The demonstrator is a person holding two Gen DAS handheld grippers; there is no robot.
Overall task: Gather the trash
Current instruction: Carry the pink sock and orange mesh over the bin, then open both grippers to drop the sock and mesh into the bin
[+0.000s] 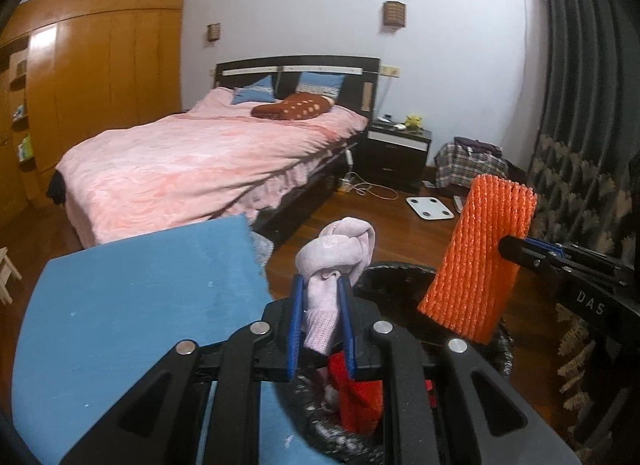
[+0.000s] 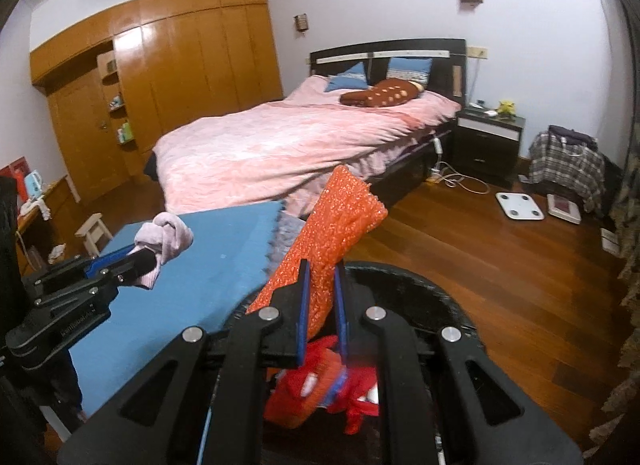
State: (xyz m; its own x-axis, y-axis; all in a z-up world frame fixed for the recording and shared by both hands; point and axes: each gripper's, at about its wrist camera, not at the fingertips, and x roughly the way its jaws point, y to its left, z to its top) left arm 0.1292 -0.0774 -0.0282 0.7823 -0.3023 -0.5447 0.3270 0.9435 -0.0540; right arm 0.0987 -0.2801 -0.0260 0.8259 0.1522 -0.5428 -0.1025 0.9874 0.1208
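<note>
My left gripper (image 1: 322, 285) is shut on a knotted pale pink cloth (image 1: 340, 249), held just above the near rim of a black-lined trash bin (image 1: 400, 271). In the right wrist view that pink cloth (image 2: 164, 237) and the left gripper (image 2: 140, 261) hang over the blue table top at the left. My right gripper (image 2: 322, 269) is shut on an orange foam net sleeve (image 2: 336, 225), which stands up over the bin (image 2: 420, 297). From the left wrist view the orange sleeve (image 1: 480, 257) hangs from the right gripper (image 1: 510, 247) above the bin. Red wrappers (image 2: 320, 385) lie inside the bin.
A blue table top (image 1: 140, 305) lies left of the bin. Beyond it stands a bed with a pink cover (image 1: 192, 169). A dark nightstand (image 1: 396, 153), a white scale (image 1: 430, 207), cables and a plaid bag (image 1: 468, 165) occupy the wooden floor. Patterned curtains (image 1: 572, 185) hang at the right.
</note>
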